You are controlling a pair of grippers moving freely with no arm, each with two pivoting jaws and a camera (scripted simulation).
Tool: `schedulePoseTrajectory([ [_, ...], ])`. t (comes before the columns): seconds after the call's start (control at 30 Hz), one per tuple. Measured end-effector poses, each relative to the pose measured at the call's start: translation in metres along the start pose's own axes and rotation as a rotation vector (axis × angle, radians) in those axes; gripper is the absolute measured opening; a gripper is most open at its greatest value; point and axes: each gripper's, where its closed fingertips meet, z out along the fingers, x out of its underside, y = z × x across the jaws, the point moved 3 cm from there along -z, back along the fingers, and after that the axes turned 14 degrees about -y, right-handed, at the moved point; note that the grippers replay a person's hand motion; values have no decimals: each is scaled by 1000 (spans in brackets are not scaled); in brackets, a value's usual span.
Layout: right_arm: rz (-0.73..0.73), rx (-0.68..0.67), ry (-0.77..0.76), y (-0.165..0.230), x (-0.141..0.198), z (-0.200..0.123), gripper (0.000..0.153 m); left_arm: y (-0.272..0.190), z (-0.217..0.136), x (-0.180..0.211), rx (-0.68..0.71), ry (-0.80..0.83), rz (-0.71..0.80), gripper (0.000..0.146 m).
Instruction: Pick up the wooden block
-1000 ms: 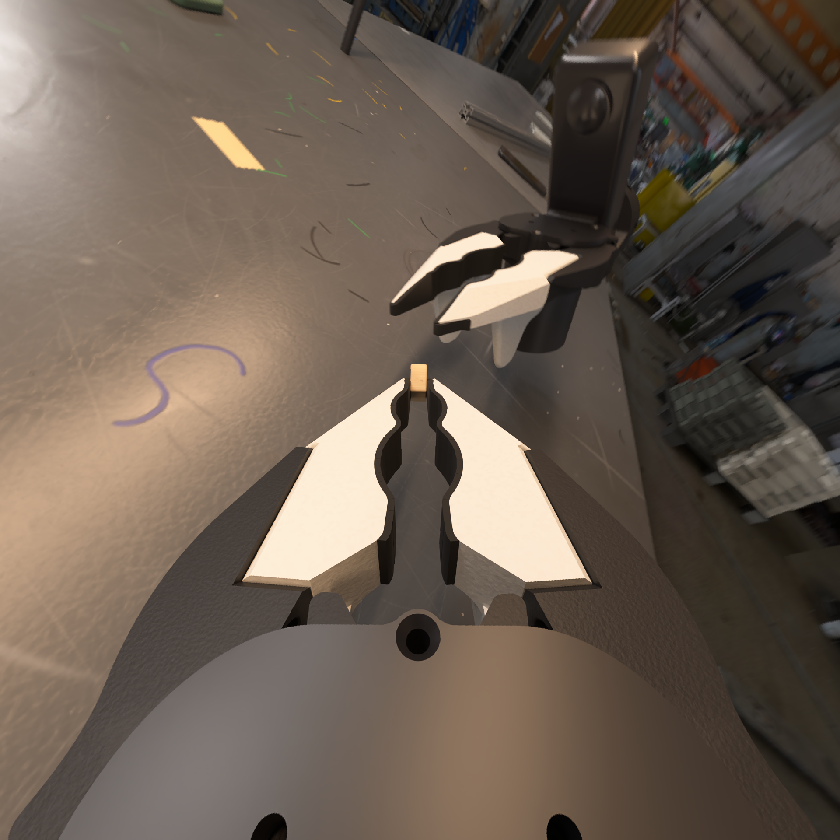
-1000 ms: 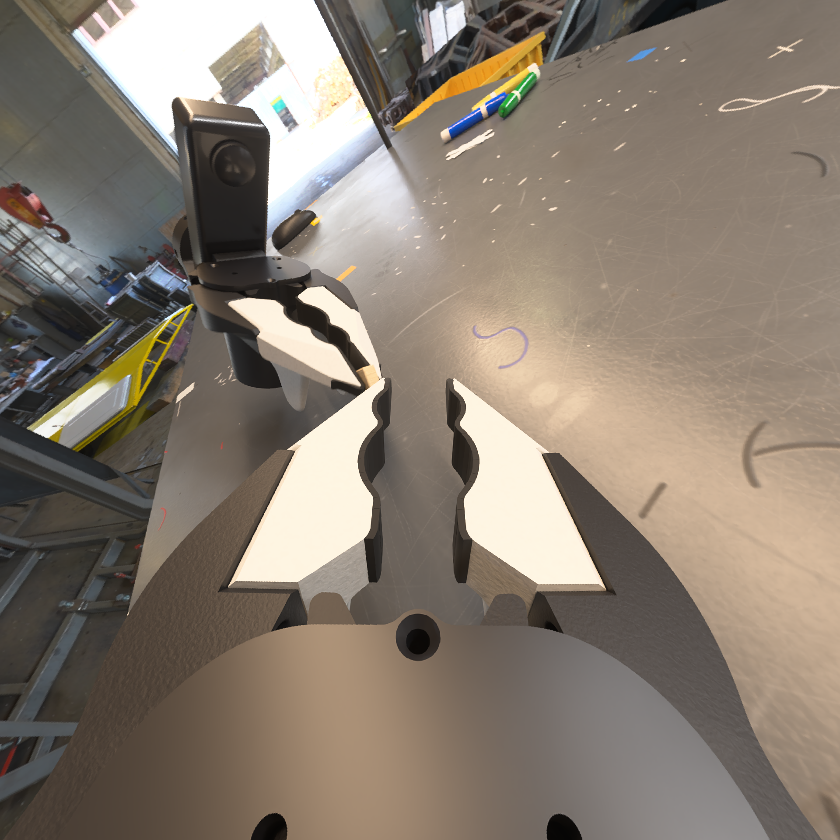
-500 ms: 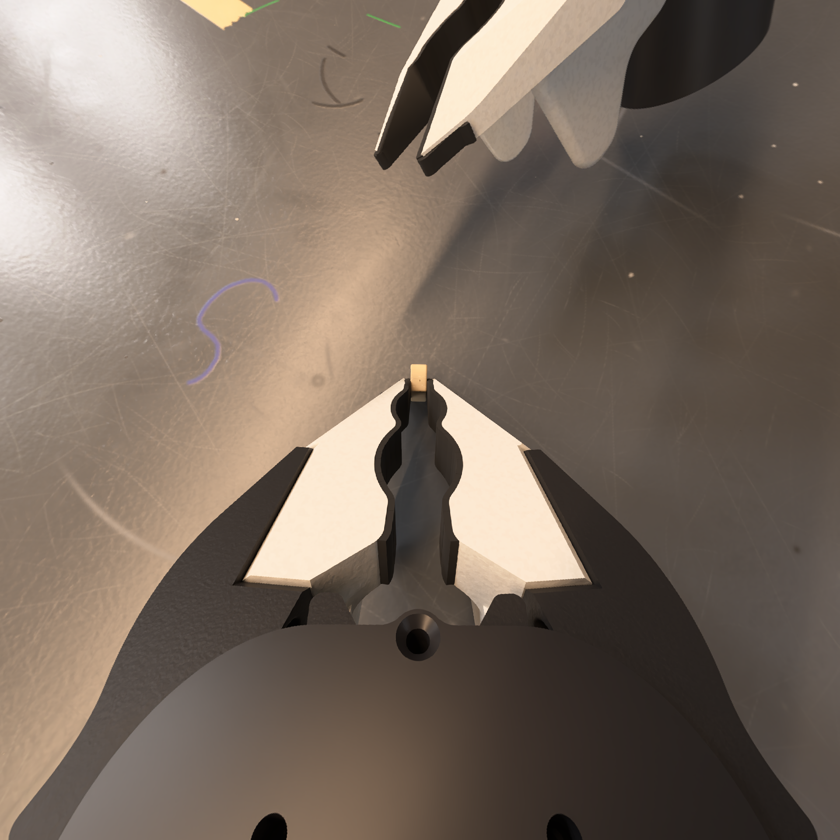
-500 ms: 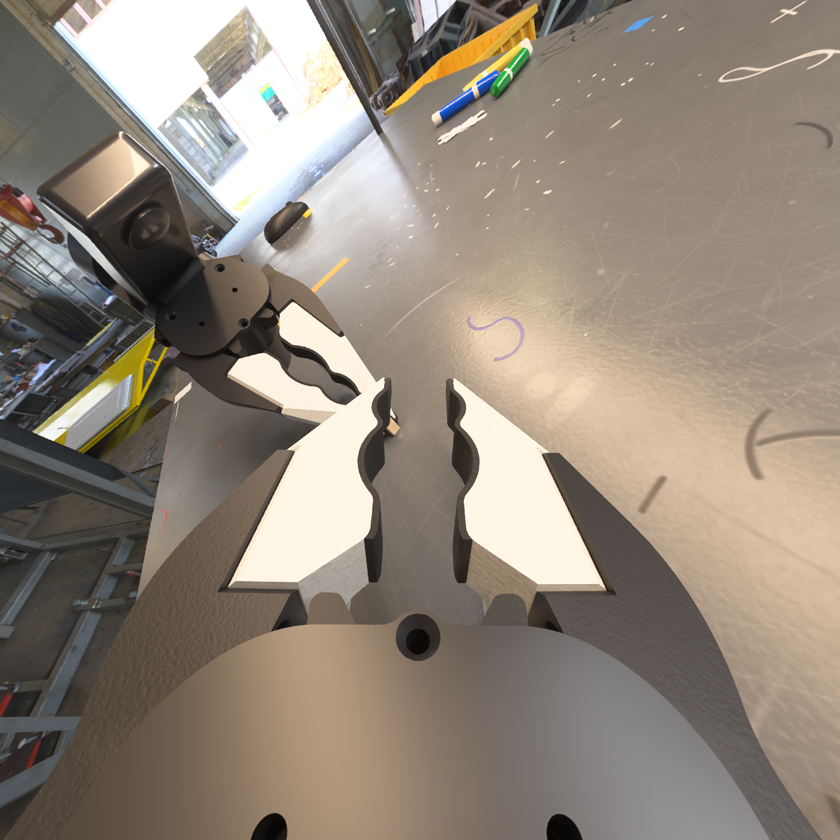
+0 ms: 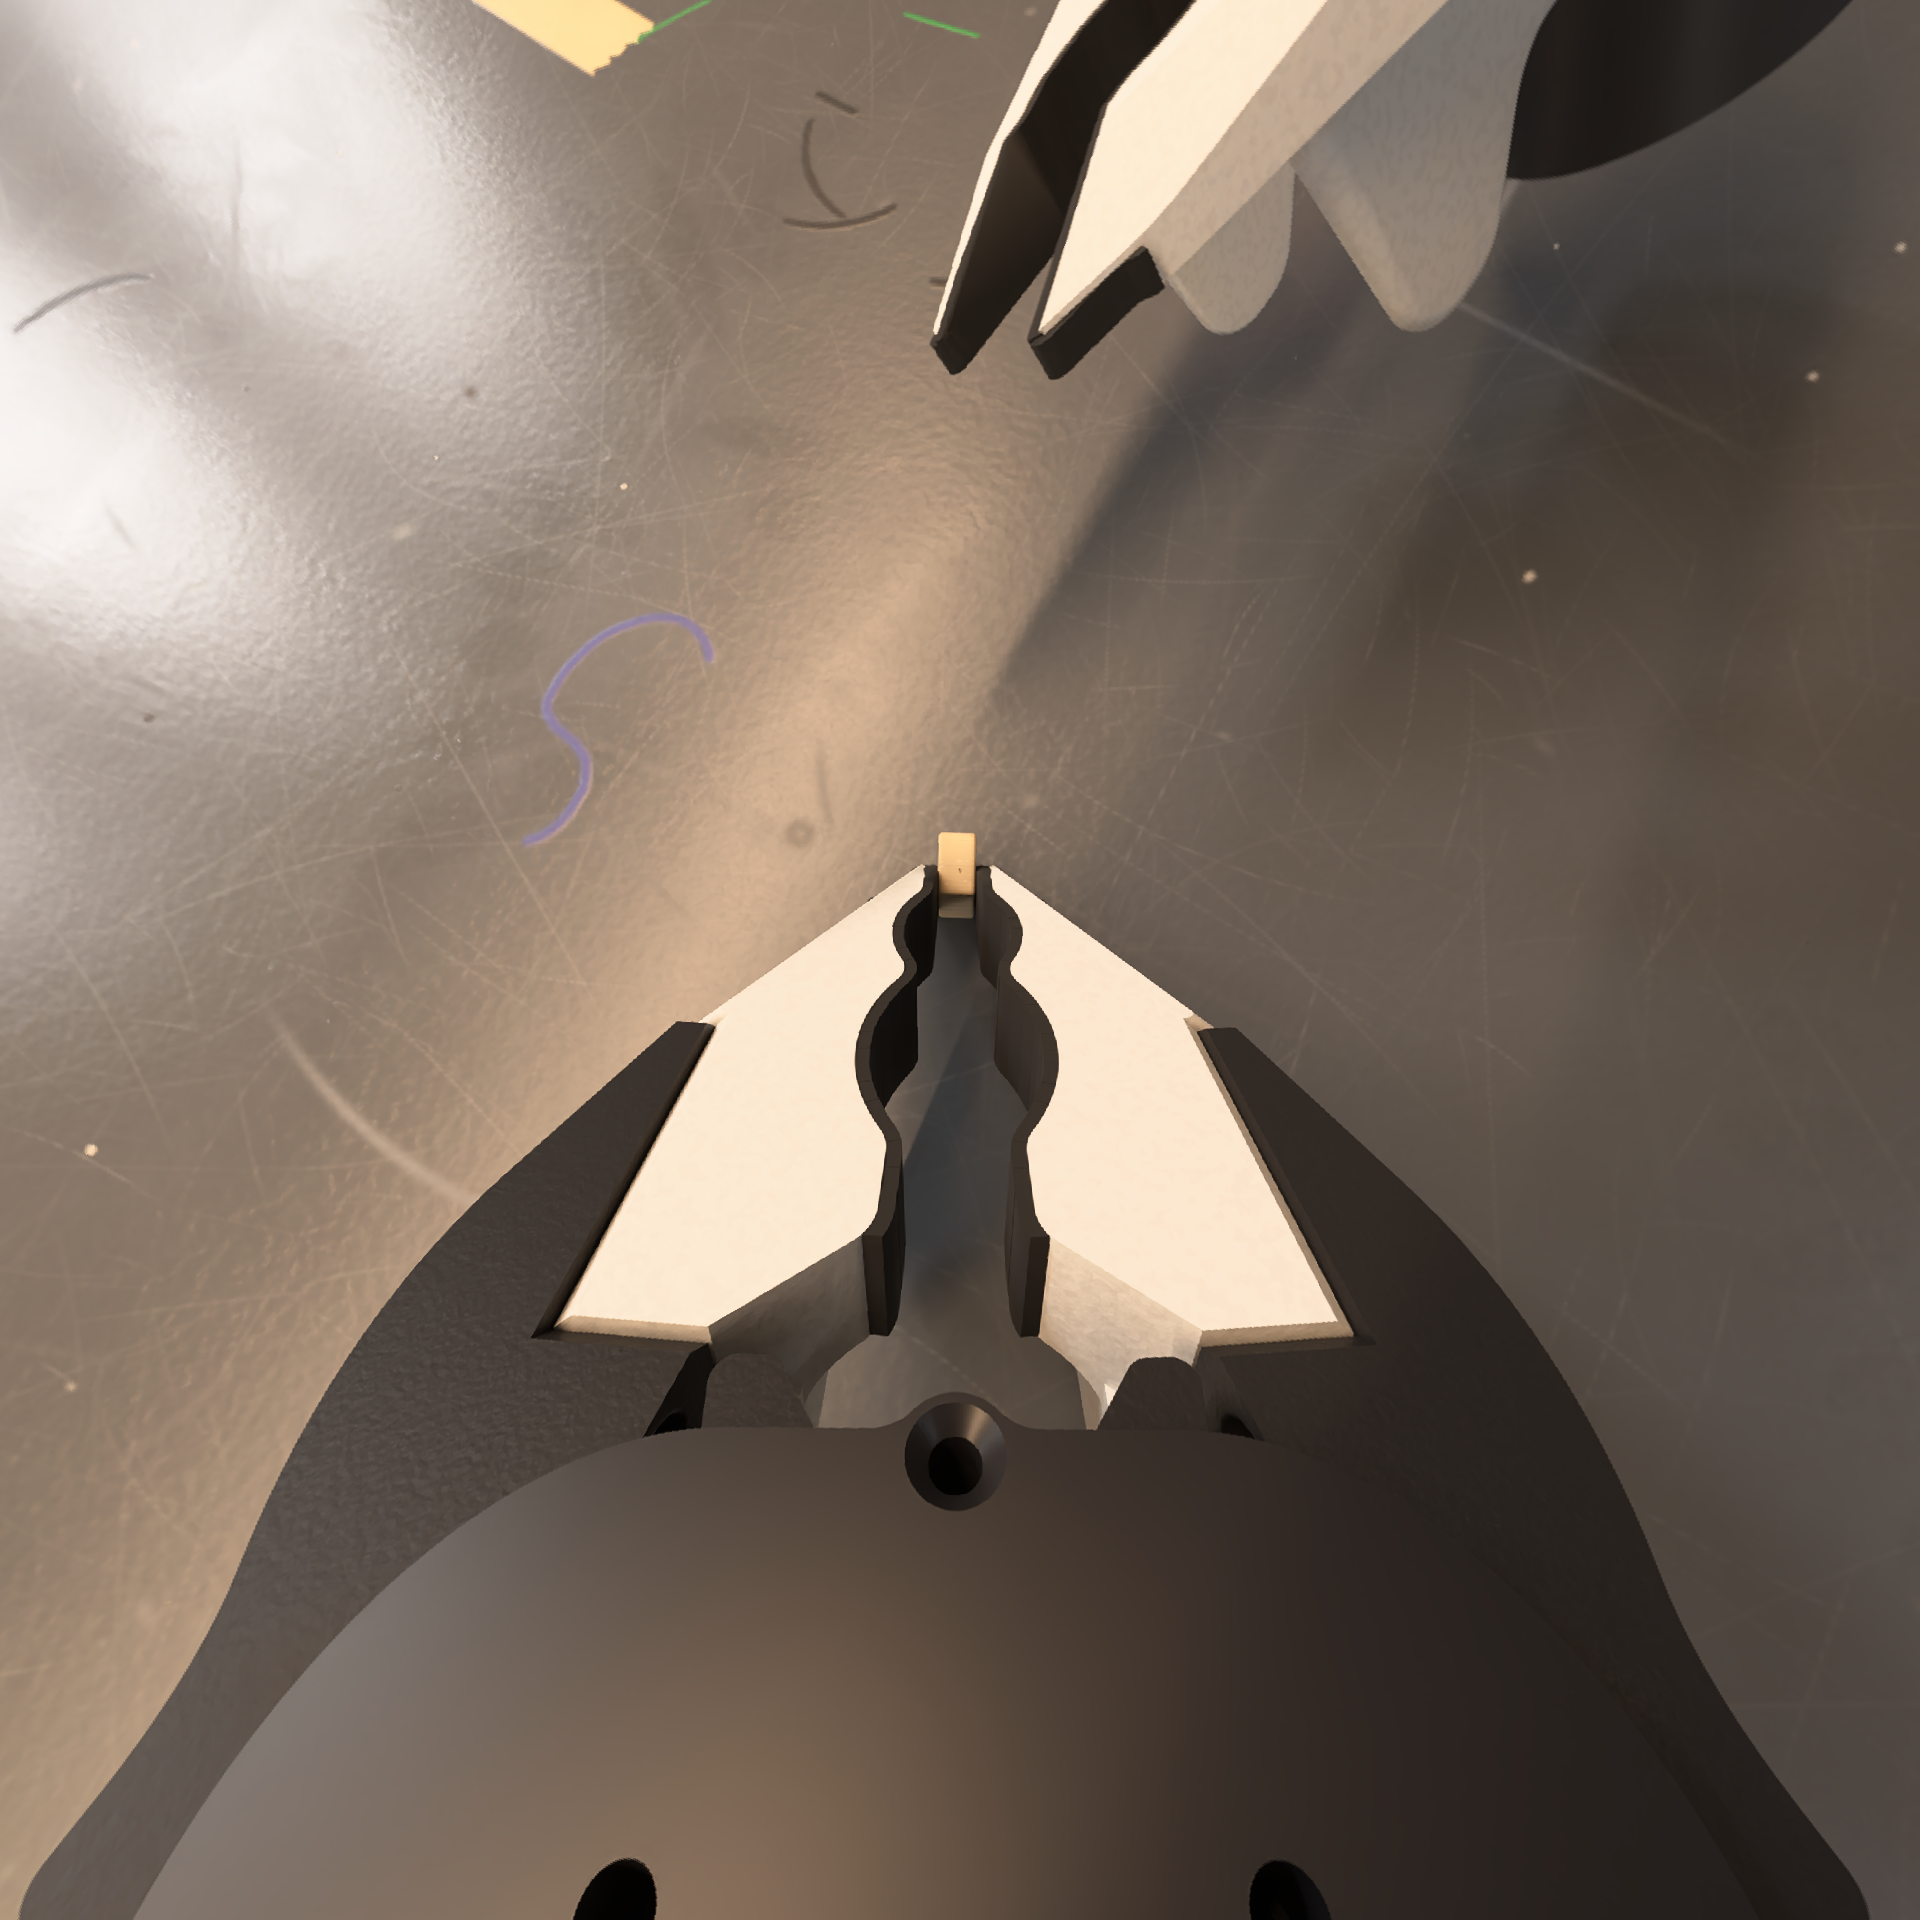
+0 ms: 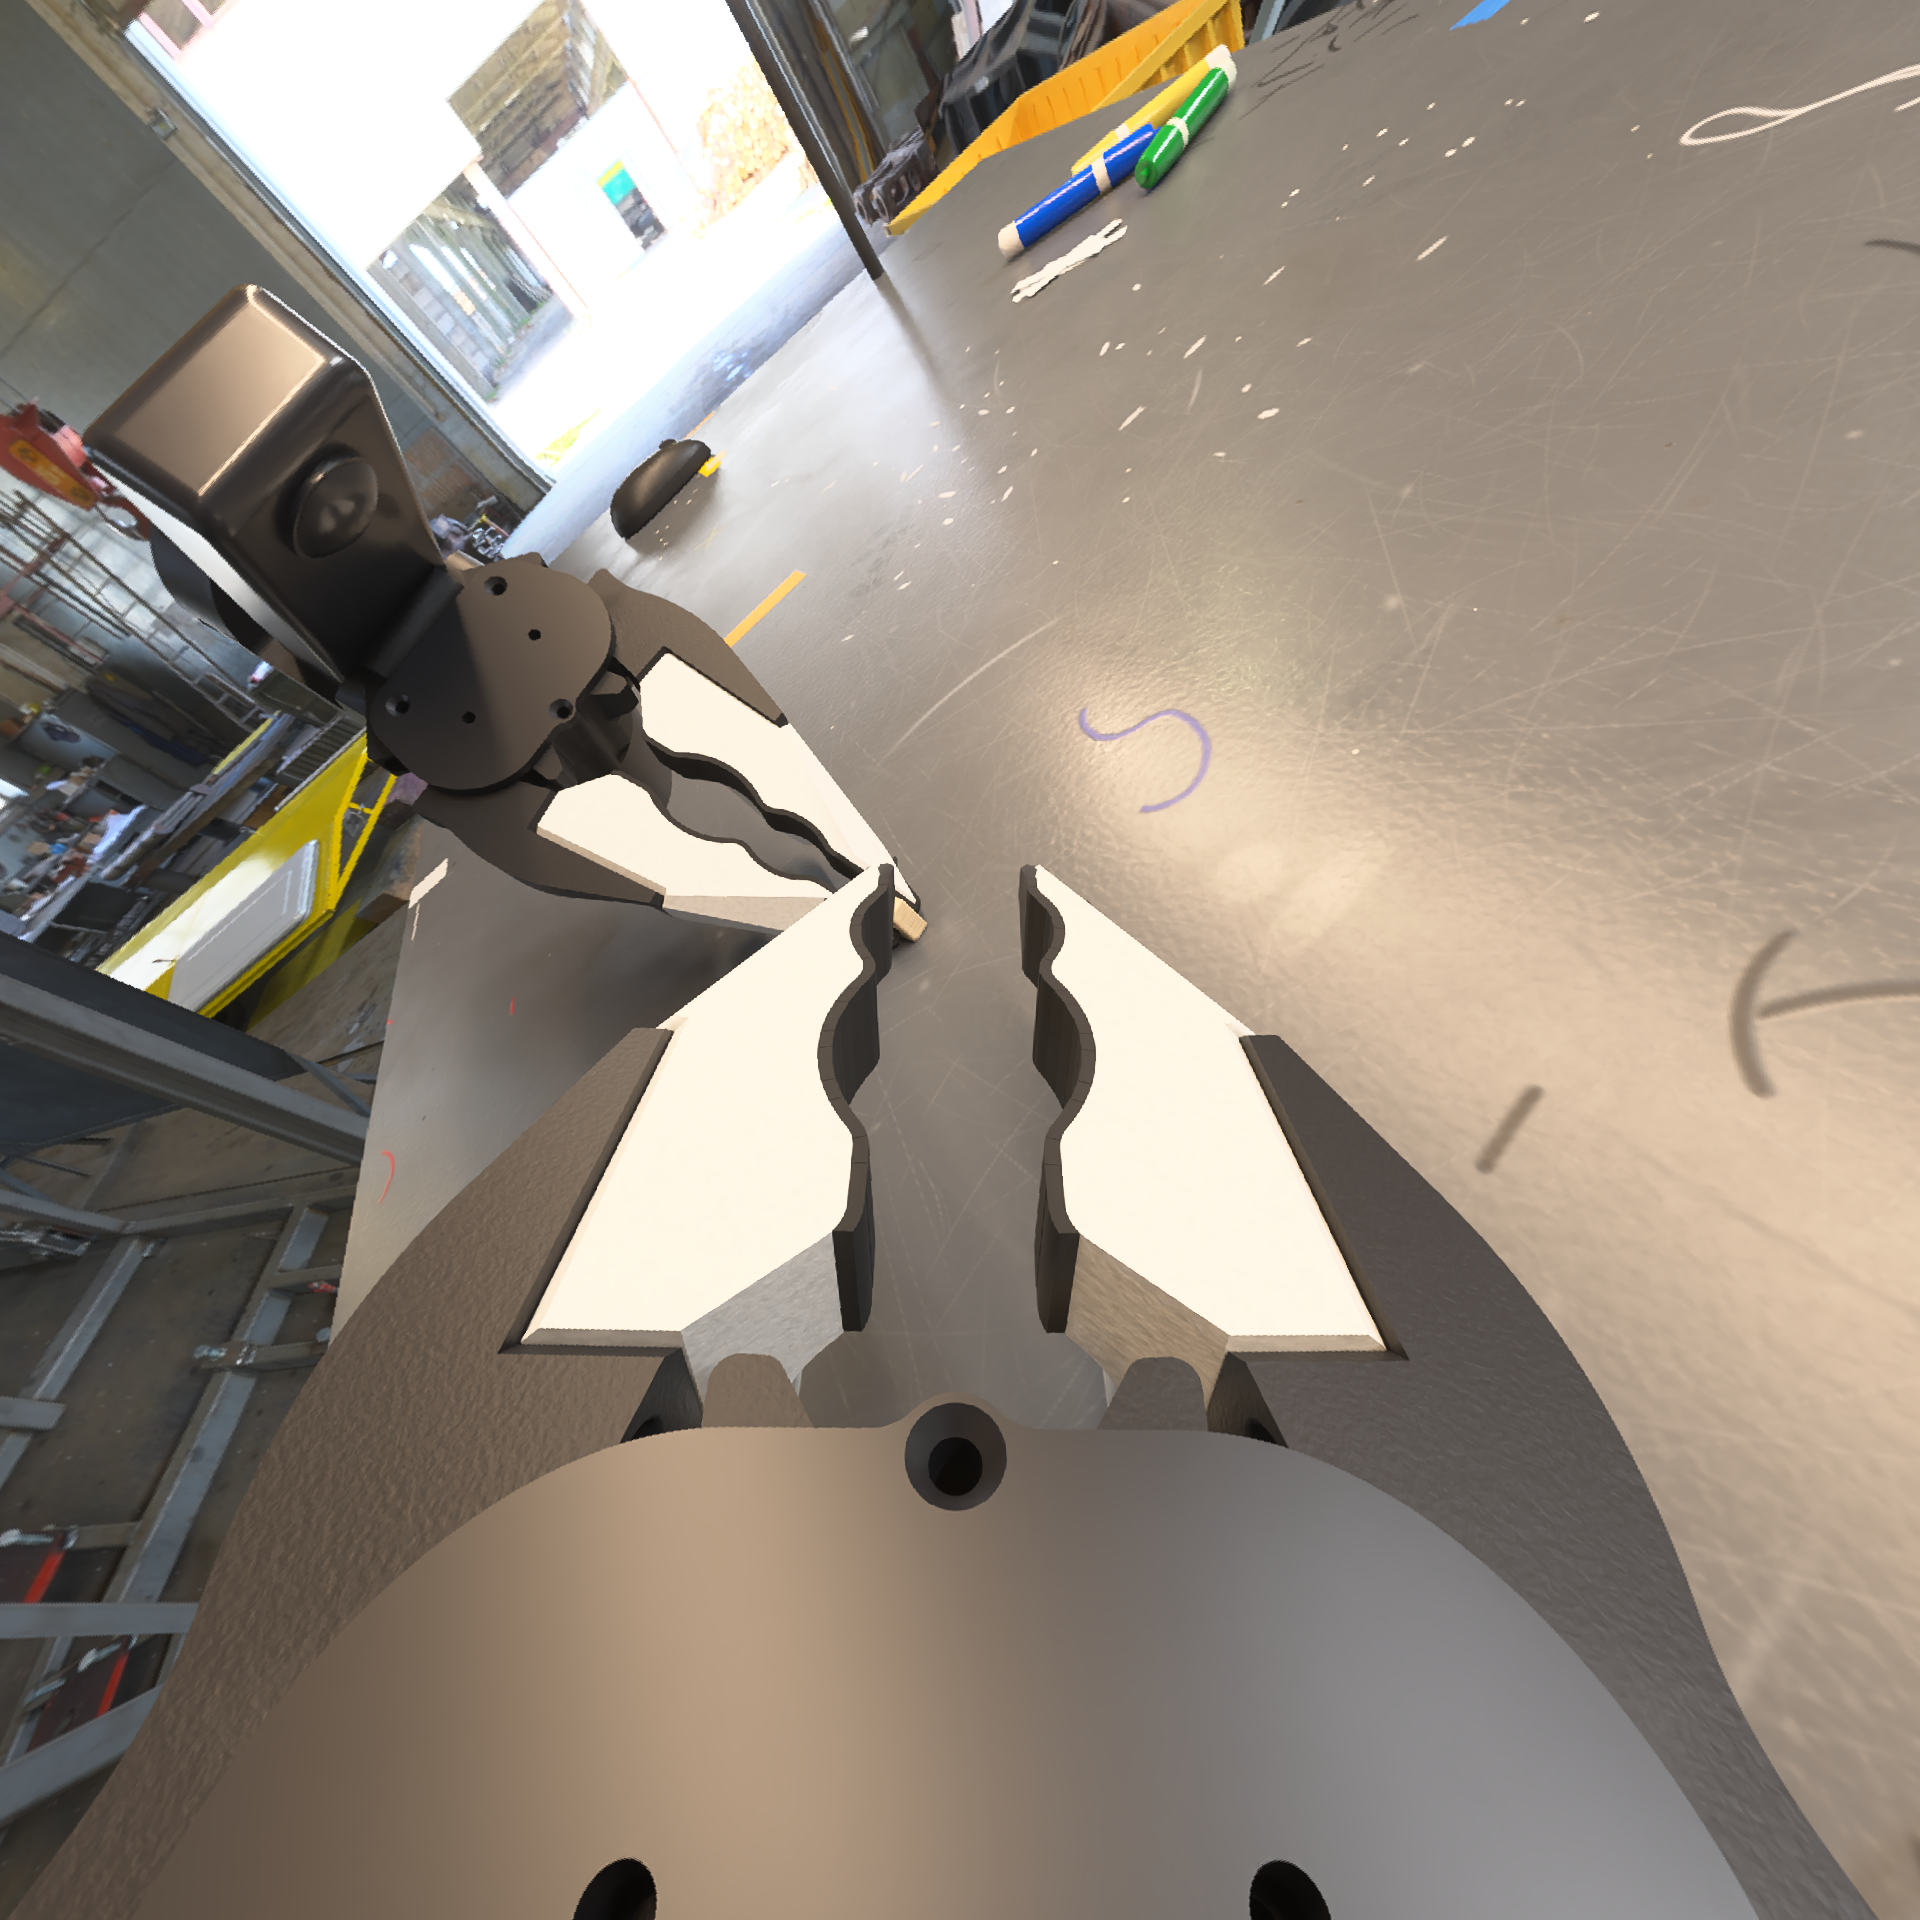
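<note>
One small pale wooden block [image 5: 956,871], a short square-ended stick of light timber, sits pinched at the very tips of my left gripper [image 5: 956,883], whose white, dark-edged fingers [image 5: 810,1049] have closed in on it from both sides. From the left wrist view the block pokes just past the fingertips, over the scratched grey metal tabletop [image 5: 1455,831]. In the right wrist view the same block [image 6: 910,921] shows as a sliver at the tip of the left gripper, low against the table; I cannot tell whether it is touching the surface or just clear of it.

My right gripper [image 6: 956,883] is empty, its jaws standing apart with bare table between them, its tips just beside the block.

I judge the grasp made and the lift as the step in hand. The next move calls for a straight, steady rise, since the hold is only at the extreme tips and a small stick could twist or slip out. The right gripper should keep clear.

As for containers, a yellow bin [image 6: 1049,99] stands beyond the far edge of the table; I cannot see what is in it. A blue marker [image 6: 1075,192] and a green marker [image 6: 1179,120] lie loose on the tabletop nearby, in no container.
</note>
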Motion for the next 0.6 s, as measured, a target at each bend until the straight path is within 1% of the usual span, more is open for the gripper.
schedulePoseTrajectory([
  [0.1,-16,2,-3,1,0,0,24,0,0,0,-9,1,28,6],
  [0.13,-33,7,-8,2,-1,-1,24,1,0,0,-21,2,-1,6],
  [0.17,-68,13,-18,4,-2,-1,24,2,1,-1,-23,-3,-61,6],
  [0.23,-214,42,-46,8,-5,-2,24,3,0,-9,17,-68,-230,6],
  [0.27,-312,63,-50,10,-6,-2,24,2,-2,-15,66,-118,-338,6],
  [0.33,-562,124,-26,9,-5,0,24,1,-6,-26,186,-225,-532,6],
  [0.37,-652,153,-7,9,-4,2,24,1,-9,-30,219,-274,-596,6],
  [0.4,-659,159,13,10,-1,5,24,0,-13,-34,249,-319,-650,6],
  [0.47,-556,125,30,12,2,14,24,1,-19,-40,288,-405,-734,6],
  [0.5,-533,116,32,12,2,18,24,4,-21,-42,280,-437,-762,6],
  [0.6,-530,102,37,13,3,24,24,15,-25,-41,244,-485,-838,6],
])
